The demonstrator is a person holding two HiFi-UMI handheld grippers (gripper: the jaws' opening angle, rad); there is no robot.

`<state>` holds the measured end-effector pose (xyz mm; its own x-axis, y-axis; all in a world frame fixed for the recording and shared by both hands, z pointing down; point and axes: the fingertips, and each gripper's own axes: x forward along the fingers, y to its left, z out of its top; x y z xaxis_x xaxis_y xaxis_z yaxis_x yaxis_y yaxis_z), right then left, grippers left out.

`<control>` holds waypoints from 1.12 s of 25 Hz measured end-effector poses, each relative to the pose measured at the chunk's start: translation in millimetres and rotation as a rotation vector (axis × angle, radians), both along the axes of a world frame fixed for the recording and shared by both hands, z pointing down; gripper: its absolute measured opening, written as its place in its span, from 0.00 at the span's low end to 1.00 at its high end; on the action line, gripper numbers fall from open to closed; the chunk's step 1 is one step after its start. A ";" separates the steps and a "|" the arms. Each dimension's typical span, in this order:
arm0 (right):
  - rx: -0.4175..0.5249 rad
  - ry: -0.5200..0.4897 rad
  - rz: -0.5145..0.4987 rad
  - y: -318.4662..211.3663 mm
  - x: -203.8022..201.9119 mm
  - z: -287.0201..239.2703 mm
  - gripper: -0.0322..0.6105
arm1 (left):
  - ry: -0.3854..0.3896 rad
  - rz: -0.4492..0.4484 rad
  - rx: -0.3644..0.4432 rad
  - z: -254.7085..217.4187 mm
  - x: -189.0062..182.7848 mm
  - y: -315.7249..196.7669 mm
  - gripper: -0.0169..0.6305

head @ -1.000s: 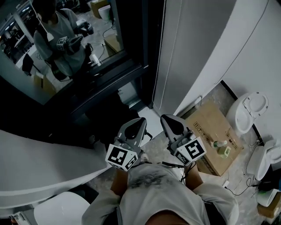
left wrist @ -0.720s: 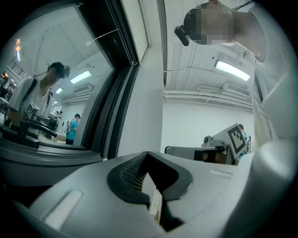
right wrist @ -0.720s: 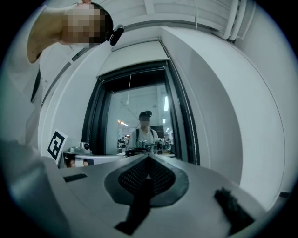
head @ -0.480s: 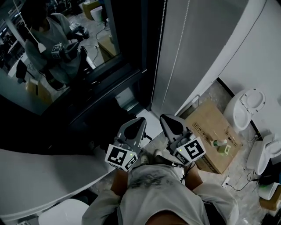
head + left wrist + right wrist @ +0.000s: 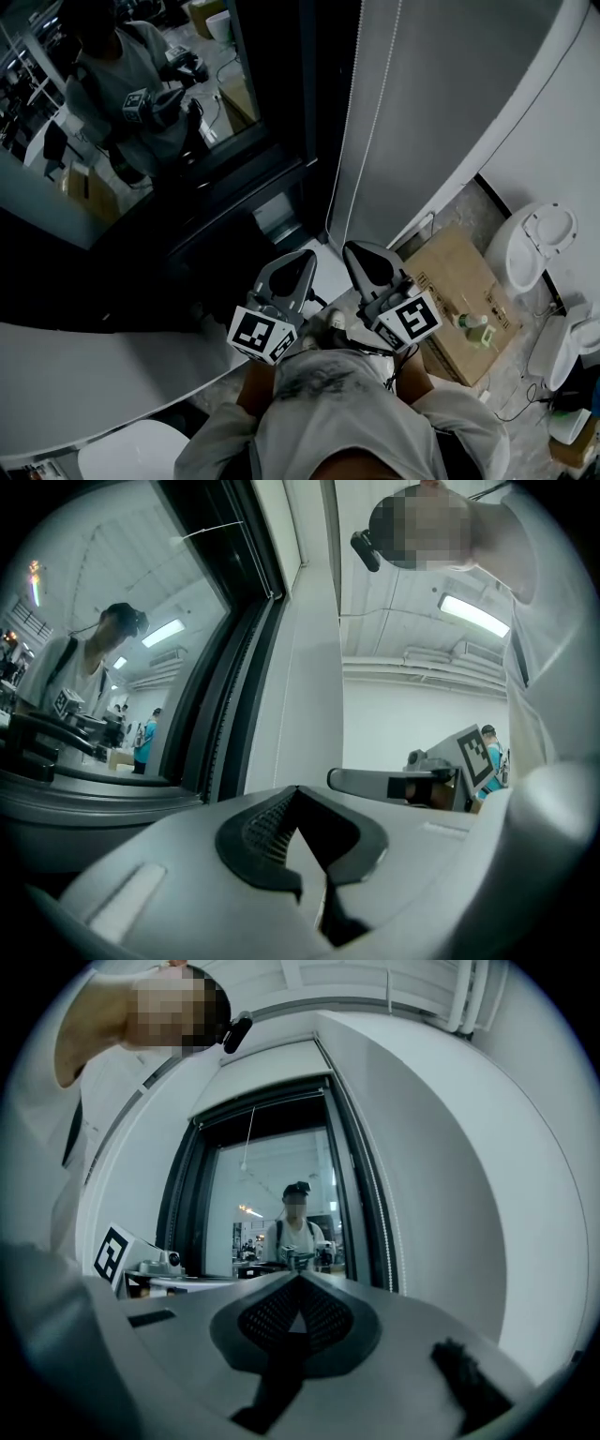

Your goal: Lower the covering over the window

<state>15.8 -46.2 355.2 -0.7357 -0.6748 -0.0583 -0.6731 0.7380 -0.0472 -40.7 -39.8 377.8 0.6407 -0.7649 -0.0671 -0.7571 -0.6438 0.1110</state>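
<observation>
The window (image 5: 141, 103) has a dark frame (image 5: 309, 112), and its glass reflects the person with both grippers. No covering shows over the pane in the head view. A bead chain (image 5: 349, 112) hangs down the white wall just right of the frame. In the right gripper view the same chain (image 5: 373, 1213) runs beside the frame and a thin cord (image 5: 247, 1138) dangles from the window's top. My left gripper (image 5: 298, 260) and right gripper (image 5: 363, 251) are side by side in front of my body, level, pointing toward the window. Both are shut and hold nothing, well short of the chain.
A cardboard box (image 5: 450, 277) with small bottles (image 5: 473, 323) lies on the floor at the right, beside white ceramic fixtures (image 5: 534, 244). A white curved counter (image 5: 94, 375) reaches in from the lower left, with a white stool (image 5: 131, 450) below it.
I have shifted slightly across the floor with both grippers, so the bead chain and the box stand a little further right in the head view. The jaws stay shut.
</observation>
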 end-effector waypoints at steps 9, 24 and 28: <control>0.013 0.006 -0.034 -32.7 11.3 0.1 0.08 | 0.012 -0.023 -0.004 -0.4 11.9 -34.5 0.04; 0.017 0.022 -0.109 -62.2 27.1 3.2 0.08 | -0.041 -0.086 0.019 -7.0 36.6 -92.3 0.07; 0.010 0.028 -0.134 -62.5 28.5 6.1 0.08 | -0.060 -0.100 0.032 -10.4 42.2 -109.9 0.09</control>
